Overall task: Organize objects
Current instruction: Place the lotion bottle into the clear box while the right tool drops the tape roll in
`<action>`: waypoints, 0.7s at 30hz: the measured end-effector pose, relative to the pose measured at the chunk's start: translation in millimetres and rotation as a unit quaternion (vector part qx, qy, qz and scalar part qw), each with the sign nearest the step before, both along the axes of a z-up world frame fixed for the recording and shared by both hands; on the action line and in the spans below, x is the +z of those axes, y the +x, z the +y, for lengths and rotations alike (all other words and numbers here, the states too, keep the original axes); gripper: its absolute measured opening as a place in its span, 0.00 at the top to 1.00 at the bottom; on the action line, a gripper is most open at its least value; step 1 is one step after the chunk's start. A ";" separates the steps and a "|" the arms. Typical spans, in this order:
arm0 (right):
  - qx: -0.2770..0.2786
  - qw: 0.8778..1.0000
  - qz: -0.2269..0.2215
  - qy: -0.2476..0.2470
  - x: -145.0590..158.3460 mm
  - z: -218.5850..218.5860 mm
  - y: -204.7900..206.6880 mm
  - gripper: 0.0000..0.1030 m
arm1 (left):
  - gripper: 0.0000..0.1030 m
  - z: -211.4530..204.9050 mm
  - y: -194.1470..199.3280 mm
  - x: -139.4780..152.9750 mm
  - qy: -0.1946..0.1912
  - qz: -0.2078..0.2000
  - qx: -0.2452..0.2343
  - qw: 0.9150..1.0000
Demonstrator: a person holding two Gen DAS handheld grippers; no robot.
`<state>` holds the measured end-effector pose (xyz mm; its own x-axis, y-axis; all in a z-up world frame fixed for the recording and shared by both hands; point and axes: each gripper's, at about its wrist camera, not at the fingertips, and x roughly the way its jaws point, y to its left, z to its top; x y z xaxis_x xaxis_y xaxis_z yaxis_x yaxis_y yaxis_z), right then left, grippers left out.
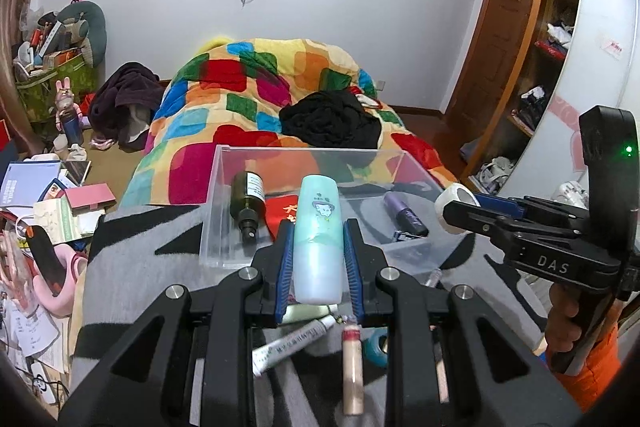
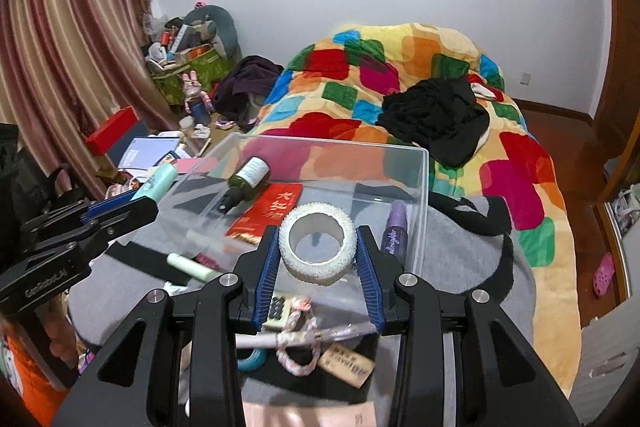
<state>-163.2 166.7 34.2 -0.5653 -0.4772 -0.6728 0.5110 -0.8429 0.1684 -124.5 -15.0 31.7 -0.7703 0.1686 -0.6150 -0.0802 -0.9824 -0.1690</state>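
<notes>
My left gripper (image 1: 318, 259) is shut on a mint-green bottle (image 1: 318, 239) with a cartoon figure, held above the near wall of a clear plastic box (image 1: 224, 195). My right gripper (image 2: 318, 249) is shut on a white tape roll (image 2: 318, 245), held over the box's (image 2: 424, 179) near side. In the box lie a dark green bottle (image 1: 248, 201), a red packet (image 2: 268, 213) and a purple tube (image 2: 396, 231). The right gripper with the roll (image 1: 456, 207) shows at the right of the left wrist view; the left gripper with the bottle (image 2: 154, 183) shows at the left of the right wrist view.
The box stands on a grey and black blanket (image 1: 132, 259). Near me lie a white tube (image 1: 292, 343), a beige tube (image 1: 352, 367), a blue tape roll (image 2: 252, 357), a knotted cord (image 2: 296, 339) and a tan tag (image 2: 348, 367). A colourful quilt (image 1: 248, 95) lies behind, clutter (image 1: 40, 211) at left.
</notes>
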 end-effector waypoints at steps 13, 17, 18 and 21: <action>0.003 0.998 -0.035 0.052 -33.0 -29.0 -35.4 0.67 | 0.77 -5.7 -52.2 -32.6 -0.002 -0.063 0.011 0.998; 0.009 0.997 -0.038 0.068 -41.2 -38.5 -39.5 0.67 | 0.77 -5.3 -61.1 -43.0 -0.004 -0.080 0.009 0.997; 0.010 0.997 -0.039 0.072 -43.5 -40.5 -40.9 0.67 | 0.77 -5.0 -62.7 -45.2 -0.004 -0.084 0.009 0.996; 0.012 0.996 -0.044 0.072 -44.9 -42.5 -43.9 0.66 | 0.77 -4.1 -63.9 -47.1 -0.007 -0.086 0.009 0.996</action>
<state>-207.1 124.2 -10.8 -0.4914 -0.3847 -0.7814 0.5193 -0.8496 0.0917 -188.5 -19.1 -15.4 -0.6558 0.1464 -0.7406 -0.0338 -0.9857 -0.1649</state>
